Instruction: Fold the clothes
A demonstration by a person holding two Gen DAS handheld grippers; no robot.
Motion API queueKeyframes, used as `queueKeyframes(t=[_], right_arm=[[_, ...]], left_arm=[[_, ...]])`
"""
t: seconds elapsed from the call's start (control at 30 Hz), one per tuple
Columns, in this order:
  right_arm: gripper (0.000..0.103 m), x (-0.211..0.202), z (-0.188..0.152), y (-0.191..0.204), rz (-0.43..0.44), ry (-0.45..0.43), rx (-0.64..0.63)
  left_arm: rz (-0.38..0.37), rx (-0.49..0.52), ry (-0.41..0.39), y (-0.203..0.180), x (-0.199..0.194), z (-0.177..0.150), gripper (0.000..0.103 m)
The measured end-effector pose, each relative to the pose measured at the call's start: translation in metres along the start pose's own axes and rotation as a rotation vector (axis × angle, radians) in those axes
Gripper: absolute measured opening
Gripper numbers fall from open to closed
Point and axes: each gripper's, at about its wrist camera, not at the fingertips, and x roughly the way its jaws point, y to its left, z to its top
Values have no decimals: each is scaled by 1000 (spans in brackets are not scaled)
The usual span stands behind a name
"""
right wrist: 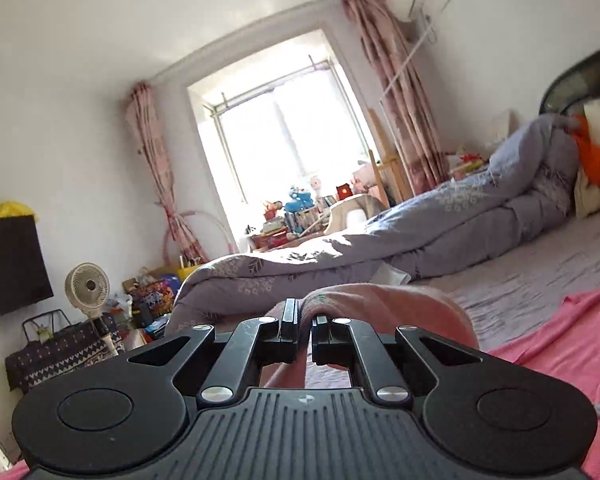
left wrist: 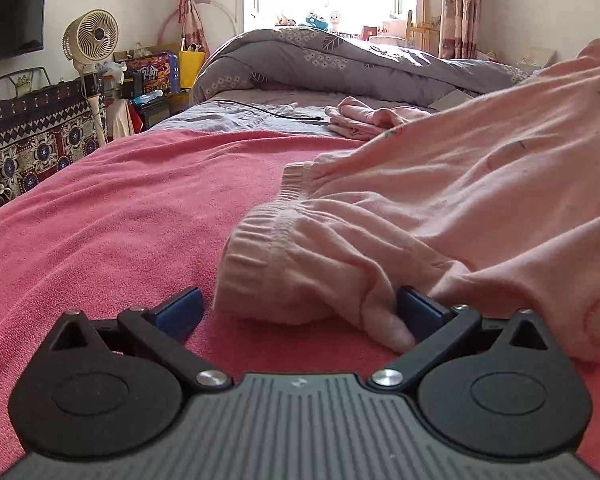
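A light pink knit garment (left wrist: 460, 184) lies on the pink towel (left wrist: 120, 220) that covers the bed. Its ribbed cuff (left wrist: 276, 264) sits between the jaws of my left gripper (left wrist: 296, 312), which is open wide and low on the towel. The right blue pad (left wrist: 416, 312) touches the fabric. A second small pink garment (left wrist: 360, 118) lies crumpled farther back. My right gripper (right wrist: 305, 330) is shut on a fold of the pink garment (right wrist: 380, 312) and holds it raised above the bed.
A grey patterned duvet (left wrist: 320, 60) is heaped at the far side of the bed. A black cable (left wrist: 276, 112) lies on the grey sheet. A fan (left wrist: 92, 36), bags and boxes stand on the floor at the left. The window (right wrist: 284, 136) is behind.
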Motion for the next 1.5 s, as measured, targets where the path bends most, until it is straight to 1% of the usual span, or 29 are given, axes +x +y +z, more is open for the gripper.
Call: queueKeyframes(t=[0.07, 0.13, 0.17, 0.23, 0.3, 0.33, 0.37, 0.4, 0.43, 0.47, 0.5, 0.53, 0.6, 0.67, 0.73, 0.83, 0.87, 0.9, 0.97, 1.0, 1.03, 1.07, 1.1, 1.17, 1.27, 1.33, 1.37, 1.47, 1.5], right_arm=[[13, -18, -4, 3, -39, 38, -80], [26, -22, -25, 1, -112, 136, -157], [29, -22, -38, 0, -138, 192, -182], [41, -23, -65, -3, -190, 303, -231], [49, -25, -87, -5, -191, 382, -216], [56, -30, -95, 0, -196, 392, -231], [59, -35, -103, 6, -202, 401, -248], [66, -36, -105, 18, -174, 385, -282], [77, -37, -105, 30, -143, 366, -317], [83, -38, -106, 43, -112, 348, -351], [93, -29, -104, 55, -69, 334, -379], [97, -16, -104, 68, -17, 333, -395], [97, 23, -107, 98, 99, 381, -398], [97, 66, -115, 131, 208, 444, -399], [97, 112, -137, 164, 273, 529, -408], [97, 170, -171, 203, 257, 621, -447], [96, 186, -179, 210, 240, 642, -453], [96, 195, -185, 212, 248, 670, -435], [84, 214, -195, 214, 269, 729, -393], [73, 213, -198, 216, 265, 718, -393], [48, 210, -198, 219, 284, 714, -405], [35, 206, -196, 221, 312, 712, -410], [13, 200, -188, 222, 313, 686, -397], [12, 185, -172, 225, 310, 630, -370], [12, 155, -120, 229, 345, 492, -291], [12, 125, -88, 230, 432, 441, -228], [12, 98, -75, 232, 506, 414, -227], [12, 24, -73, 241, 705, 451, -327], [12, 4, -83, 242, 763, 502, -357]], left_arm=[[4, -1, -6, 0, -2, -1, 103], [1, -18, -24, 2, -6, -2, 103], [-5, -36, -37, 5, -9, -3, 103], [-35, -102, -64, 16, -15, -5, 103], [-83, -206, -81, 34, -19, -8, 103], [-106, -252, -91, 42, -22, -9, 103], [-118, -284, -98, 47, -24, -10, 103], [-121, -305, -99, 52, -28, -12, 103], [-116, -311, -100, 55, -31, -13, 103], [-99, -293, -99, 56, -35, -14, 103], [-82, -276, -97, 56, -39, -15, 103], [-64, -257, -98, 56, -43, -16, 103], [-30, -223, -104, 56, -52, -19, 103], [-16, -211, -102, 60, -62, -24, 103], [-15, -231, -101, 70, -72, -28, 103], [-40, -276, -96, 86, -82, -35, 102], [-51, -282, -94, 91, -84, -38, 102], [-60, -285, -96, 95, -85, -40, 102], [-67, -286, -107, 99, -84, -43, 102], [-70, -286, -112, 100, -83, -44, 102], [-69, -286, -116, 101, -82, -44, 102], [-63, -283, -119, 100, -81, -44, 102], [-57, -280, -122, 99, -80, -43, 102], [-52, -282, -126, 98, -78, -42, 102], [-60, -308, -135, 103, -80, -42, 102], [-64, -329, -144, 108, -82, -42, 102], [-60, -345, -151, 113, -84, -42, 102], [-57, -408, -160, 133, -89, -40, 102], [-61, -432, -160, 139, -90, -39, 102]])
